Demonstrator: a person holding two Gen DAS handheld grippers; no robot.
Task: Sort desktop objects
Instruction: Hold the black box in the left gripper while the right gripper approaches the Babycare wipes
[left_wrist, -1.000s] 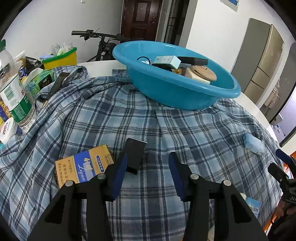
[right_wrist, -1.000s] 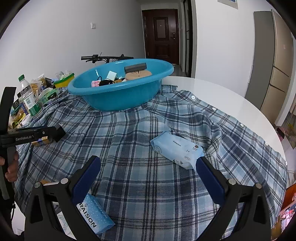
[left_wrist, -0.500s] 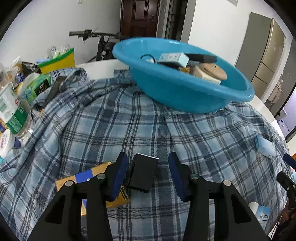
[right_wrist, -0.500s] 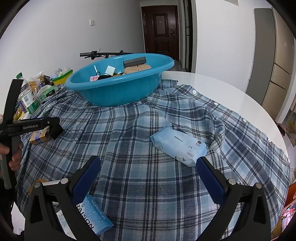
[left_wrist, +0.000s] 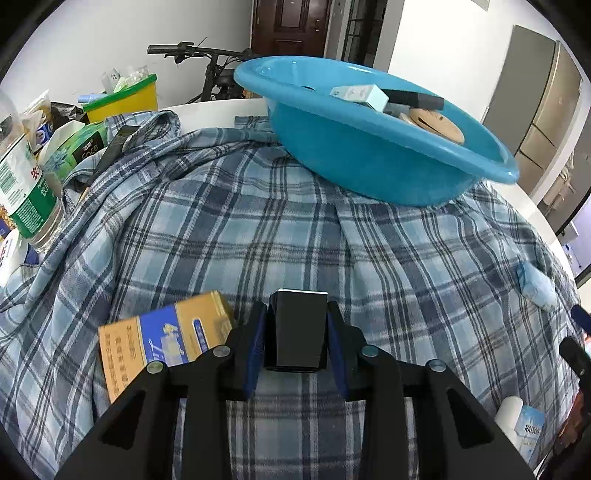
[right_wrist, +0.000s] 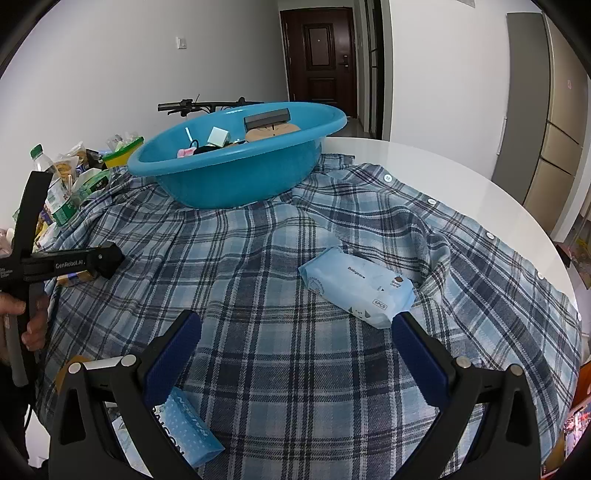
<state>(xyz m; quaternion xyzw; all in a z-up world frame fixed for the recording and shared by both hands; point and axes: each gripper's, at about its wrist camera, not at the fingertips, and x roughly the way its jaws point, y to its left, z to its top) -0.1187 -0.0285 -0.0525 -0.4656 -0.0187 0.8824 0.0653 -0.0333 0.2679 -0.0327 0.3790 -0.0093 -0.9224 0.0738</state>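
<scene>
My left gripper (left_wrist: 297, 328) is shut on a small black box (left_wrist: 297, 330) low over the plaid shirt (left_wrist: 295, 236). A gold and blue box (left_wrist: 162, 336) lies just left of it. The blue basin (left_wrist: 369, 147) holding several items stands at the far side; it also shows in the right wrist view (right_wrist: 236, 162). My right gripper (right_wrist: 295, 354) is open and empty above the shirt (right_wrist: 280, 266), with a light blue wipes pack (right_wrist: 356, 286) ahead of its right finger. The left gripper (right_wrist: 107, 258) shows at the left in the right wrist view.
A water bottle (left_wrist: 22, 184), a green tissue box (left_wrist: 74, 147) and a yellow bin (left_wrist: 122, 99) crowd the left edge. A blue tissue packet (right_wrist: 188, 432) lies under my right gripper's left finger. The white table (right_wrist: 443, 173) is bare at the right. A bicycle stands behind.
My left gripper moved forward around the black box and closed on it. The right gripper stayed open and shifted only slightly.
</scene>
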